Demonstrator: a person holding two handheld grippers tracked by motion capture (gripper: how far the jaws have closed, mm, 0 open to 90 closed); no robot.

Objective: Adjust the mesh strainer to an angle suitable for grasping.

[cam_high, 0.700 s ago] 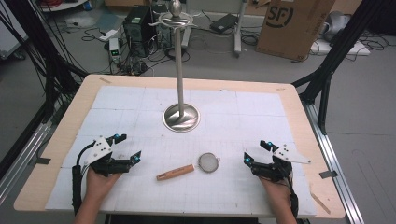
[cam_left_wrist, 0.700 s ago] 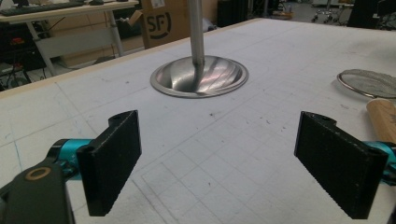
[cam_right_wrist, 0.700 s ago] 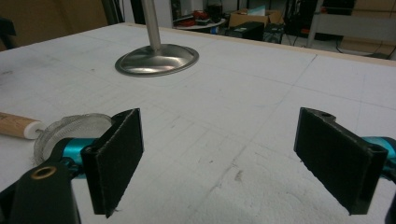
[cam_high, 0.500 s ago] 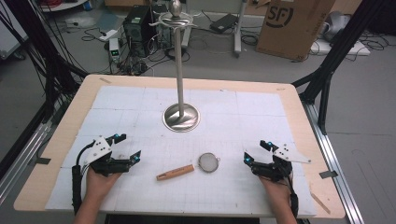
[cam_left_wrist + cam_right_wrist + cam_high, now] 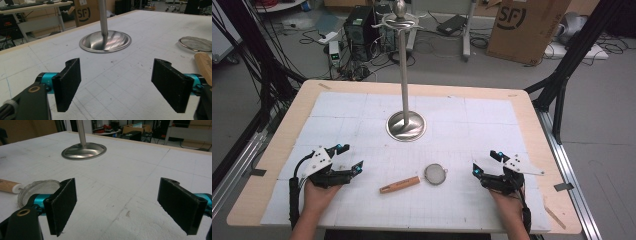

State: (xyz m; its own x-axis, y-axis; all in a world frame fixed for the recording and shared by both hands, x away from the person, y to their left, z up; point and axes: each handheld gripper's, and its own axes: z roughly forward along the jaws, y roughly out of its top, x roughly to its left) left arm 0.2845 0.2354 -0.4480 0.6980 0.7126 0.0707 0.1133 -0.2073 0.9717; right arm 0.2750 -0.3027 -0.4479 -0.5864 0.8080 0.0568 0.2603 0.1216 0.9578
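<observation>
Between the two grippers, near edge of the table (image 5: pixel 277 150): small mesh strainer (image 5: pixel 435 173) with wooden handle (image 5: pixel 399 184), lying flat on the white gridded mat (image 5: pixel 362 115), mesh ring to the right, handle trailing left and slightly nearer. Touching neither gripper.

Farther back, centre: metal stand (image 5: pixel 405 125) with round base and upright pole, hooks at the top; well apart from the strainer.

Left gripper (image 5: pixel 349 159): resting low on the mat at near left, jaws spread wide, nothing between them; handle end visible at the right edge of the left gripper view (image 5: pixel 205 63). Empty.

Right gripper (image 5: pixel 484 162): resting low at near right, jaws spread wide, nothing between them; mesh ring visible just past its left jaw (image 5: pixel 37 187). Empty.

Step in hand, as judged: first reach for the strainer, likely for hanging on the stand.

Handling notes: approach the wooden handle from the left, jaws square across its width, low to the mat; close at mid-handle, not the tapered tip, to avoid rolling. Avoid pinching the mesh, likely easily dented.
</observation>
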